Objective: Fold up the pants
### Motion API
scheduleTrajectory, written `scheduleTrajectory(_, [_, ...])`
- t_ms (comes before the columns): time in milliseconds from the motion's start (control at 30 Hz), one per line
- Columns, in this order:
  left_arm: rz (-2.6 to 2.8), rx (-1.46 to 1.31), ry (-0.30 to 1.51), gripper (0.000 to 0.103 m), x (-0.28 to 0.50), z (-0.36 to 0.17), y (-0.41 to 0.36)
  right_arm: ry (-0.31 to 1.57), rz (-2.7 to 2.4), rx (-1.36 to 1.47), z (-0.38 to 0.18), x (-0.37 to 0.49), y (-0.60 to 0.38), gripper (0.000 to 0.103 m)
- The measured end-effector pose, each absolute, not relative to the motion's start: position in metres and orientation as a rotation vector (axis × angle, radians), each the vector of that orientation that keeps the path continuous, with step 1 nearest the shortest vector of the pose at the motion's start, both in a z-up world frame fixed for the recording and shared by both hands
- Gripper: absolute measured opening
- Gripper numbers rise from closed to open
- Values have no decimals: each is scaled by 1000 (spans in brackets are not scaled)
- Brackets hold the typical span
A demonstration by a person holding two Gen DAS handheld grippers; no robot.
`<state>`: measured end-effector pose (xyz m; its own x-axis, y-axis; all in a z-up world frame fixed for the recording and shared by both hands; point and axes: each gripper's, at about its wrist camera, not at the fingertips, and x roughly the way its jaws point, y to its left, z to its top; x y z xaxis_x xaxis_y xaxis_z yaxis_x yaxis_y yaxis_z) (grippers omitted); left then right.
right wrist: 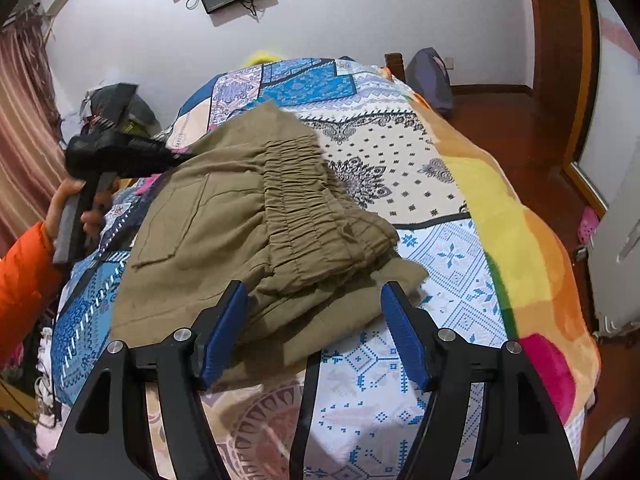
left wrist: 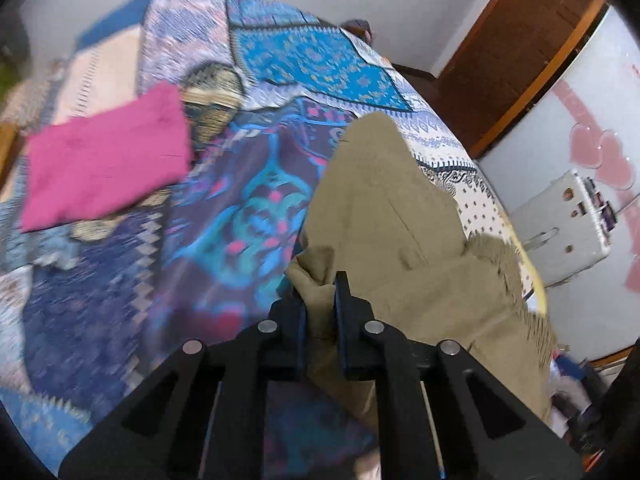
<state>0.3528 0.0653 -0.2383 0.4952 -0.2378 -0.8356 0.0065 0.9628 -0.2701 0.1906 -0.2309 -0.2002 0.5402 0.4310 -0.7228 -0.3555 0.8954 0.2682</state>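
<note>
The khaki pants (right wrist: 224, 216) are lying folded into a thick bundle on the patterned bedspread, filling the middle of the right wrist view. Their gathered elastic waistband (right wrist: 316, 216) is running from twelve o'clock toward four o'clock, a patch pocket (right wrist: 176, 220) is showing at nine o'clock, and layered fabric edges are stacking up at six o'clock.

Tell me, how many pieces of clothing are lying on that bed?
2. Khaki pants lie folded near the bed's right side, a bunch of them pinched in the left gripper. A folded pink garment lies further left. Others may be out of view.
</note>
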Motion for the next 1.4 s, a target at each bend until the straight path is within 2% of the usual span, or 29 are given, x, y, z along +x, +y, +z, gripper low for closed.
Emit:
scheduleTrajectory(300, [-60,-289,1014,11,238,-218,89,841,581,26,-183,183,-206,66])
scheduleTrajectory(500, [22,-215,1010,12,184,-223,88,871,612,-24,-201,179,-182,66])
scheduleTrajectory(867, [68,-187,1051,23,141,-235,96,903,600,-8,-217,183,-184,66])
scheduleTrajectory(1100, [139,-133,1102,23,120,-243,115,900,593,-8,-217,180,-185,66])
scheduleTrajectory(1400, [87,-107,997,26,155,-203,115,825,585,-74,-187,187,-181,68])
